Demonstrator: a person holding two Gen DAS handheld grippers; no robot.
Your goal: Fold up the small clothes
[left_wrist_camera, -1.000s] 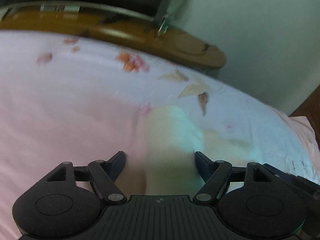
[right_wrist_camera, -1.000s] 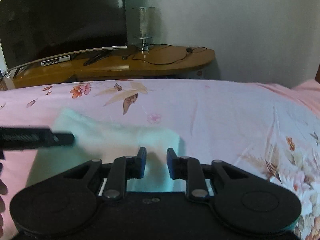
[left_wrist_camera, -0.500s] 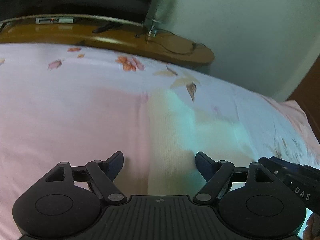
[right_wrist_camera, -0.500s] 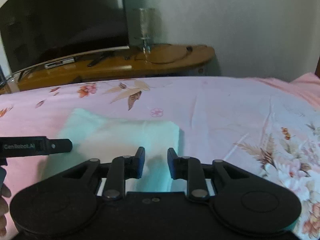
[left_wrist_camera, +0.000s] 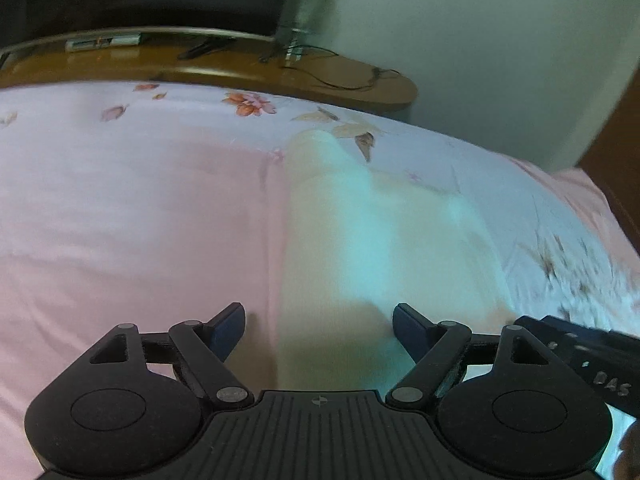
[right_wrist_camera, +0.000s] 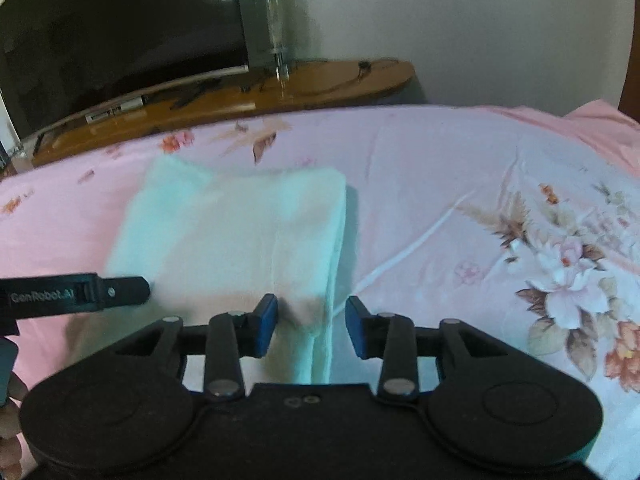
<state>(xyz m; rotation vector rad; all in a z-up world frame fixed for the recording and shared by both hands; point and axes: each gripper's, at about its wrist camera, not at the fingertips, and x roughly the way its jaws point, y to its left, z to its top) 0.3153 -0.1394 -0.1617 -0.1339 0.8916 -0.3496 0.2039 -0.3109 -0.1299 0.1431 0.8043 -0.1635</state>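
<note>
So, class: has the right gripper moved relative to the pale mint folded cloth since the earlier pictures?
Yes. The right gripper has drawn back toward the camera side: more pale mint folded cloth shows beyond it against the wooden TV stand. Its jaws are opening.

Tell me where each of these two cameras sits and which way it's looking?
Left wrist view: sits on the left tool, looking forward and down at the pale garment on the pink bedsheet; the opening tool's fingers stand clear of it.
Right wrist view: sits on the right tool, jaws opening over the garment's edge; fingertips of a hand show lower left.
Both share the garment, bedsheet, wooden TV stand and each other's tool.
</note>
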